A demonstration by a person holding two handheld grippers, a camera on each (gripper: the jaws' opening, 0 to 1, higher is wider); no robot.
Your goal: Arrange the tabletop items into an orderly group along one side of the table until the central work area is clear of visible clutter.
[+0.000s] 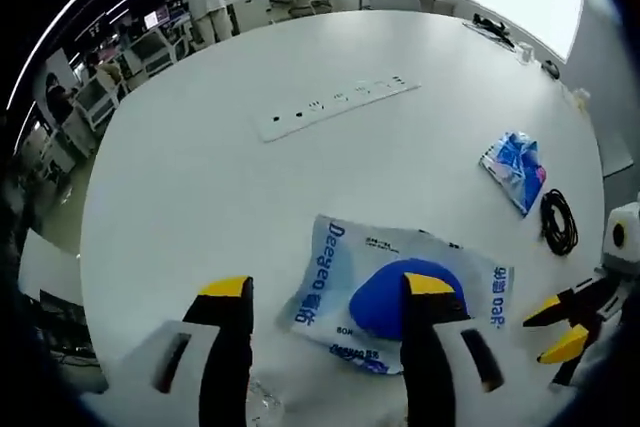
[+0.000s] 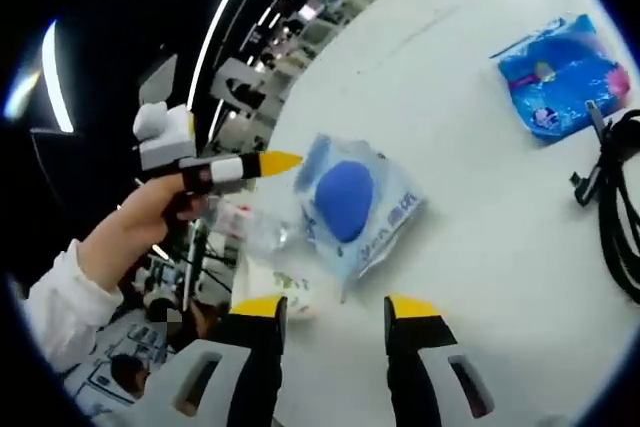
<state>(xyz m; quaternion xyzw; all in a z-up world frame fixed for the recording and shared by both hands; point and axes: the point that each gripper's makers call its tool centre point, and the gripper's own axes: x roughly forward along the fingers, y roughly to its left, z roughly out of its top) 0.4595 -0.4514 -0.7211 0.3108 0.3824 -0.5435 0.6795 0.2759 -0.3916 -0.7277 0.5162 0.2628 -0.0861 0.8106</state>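
1. At the near edge of the round white table, the left gripper hovers with its yellow-tipped jaws spread apart and nothing between them. One jaw overlaps the wipes packet in the left gripper view; whether it touches cannot be told.
2. The right gripper is likewise released, its jaws parted over bare tabletop just short of the same packet. In the right gripper view a person's hand carries the left gripper in from the left.
3. The wipes packet, white with a blue oval lid, lies flat near the table edge, between the two grippers.
4. Farther out lie a small blue pouch and, just beside it, a coiled black cable. A white power strip lies near the table centre, well apart from the rest.
5. A clear crinkled wrapper sits at the table edge beside the packet.
6. Judged risks:
   - The packet is thin and slack; a grasp on its film may slip or fold it.
   - Pushing the packet outward may carry it or the wrapper off the near edge.
   - The cable's loops may snag a jaw or drag the pouch if pulled.
   - Both grippers converge on one item and may collide.
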